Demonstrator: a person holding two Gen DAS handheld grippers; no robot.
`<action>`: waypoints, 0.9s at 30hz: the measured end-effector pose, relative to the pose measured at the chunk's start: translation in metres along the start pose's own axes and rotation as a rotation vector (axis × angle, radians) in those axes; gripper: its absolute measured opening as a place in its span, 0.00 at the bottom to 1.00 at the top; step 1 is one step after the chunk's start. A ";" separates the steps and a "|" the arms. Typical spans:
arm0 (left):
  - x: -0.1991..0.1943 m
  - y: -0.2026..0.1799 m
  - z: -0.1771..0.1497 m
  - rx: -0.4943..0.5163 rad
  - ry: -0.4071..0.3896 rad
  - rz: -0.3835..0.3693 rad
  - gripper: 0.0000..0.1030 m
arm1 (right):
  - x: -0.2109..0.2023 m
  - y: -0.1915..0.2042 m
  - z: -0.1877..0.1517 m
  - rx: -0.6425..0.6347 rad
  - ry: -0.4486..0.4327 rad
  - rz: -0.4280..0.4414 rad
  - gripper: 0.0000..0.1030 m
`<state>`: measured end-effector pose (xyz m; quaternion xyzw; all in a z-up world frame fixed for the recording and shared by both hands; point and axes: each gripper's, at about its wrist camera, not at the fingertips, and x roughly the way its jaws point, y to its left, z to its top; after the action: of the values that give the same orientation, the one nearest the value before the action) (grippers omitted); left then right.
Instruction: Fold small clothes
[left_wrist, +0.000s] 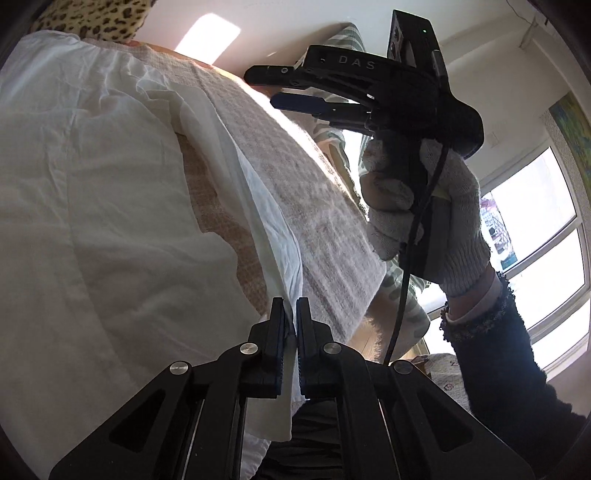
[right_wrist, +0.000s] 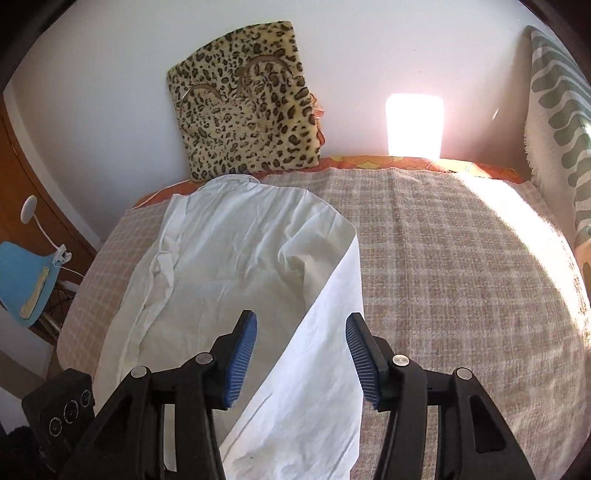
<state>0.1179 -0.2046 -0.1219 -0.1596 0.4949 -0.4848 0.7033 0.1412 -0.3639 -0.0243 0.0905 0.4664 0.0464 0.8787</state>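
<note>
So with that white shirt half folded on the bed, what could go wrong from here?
The left gripper pinches only a thin edge of the white shirt, so the cloth may slip out. The right gripper is open above the folded sleeve, holding nothing, so a tug from the left could drag the fold askew.

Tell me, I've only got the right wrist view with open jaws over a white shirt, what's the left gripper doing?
Observer: The left gripper is shut on the white shirt, pinching an edge of the fabric.
Operator: Can you see my right gripper from there?
Observer: Yes, the right gripper hangs above the checked blanket, jaws apart, nothing between them.
Operator: Who's holding it?
Observer: A hand in a white knit glove, with a dark sleeve behind it.
</note>
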 end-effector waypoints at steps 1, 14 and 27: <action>0.000 0.000 0.000 -0.001 0.002 0.001 0.03 | 0.016 -0.004 0.010 0.016 0.020 -0.022 0.52; 0.002 -0.004 -0.001 0.028 0.001 0.000 0.03 | 0.125 -0.020 0.072 0.022 0.179 -0.229 0.00; -0.016 0.001 -0.012 0.024 -0.037 -0.015 0.03 | 0.128 0.006 0.102 -0.036 0.185 -0.210 0.62</action>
<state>0.1077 -0.1875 -0.1188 -0.1637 0.4747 -0.4930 0.7104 0.2972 -0.3485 -0.0713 0.0207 0.5516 -0.0291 0.8334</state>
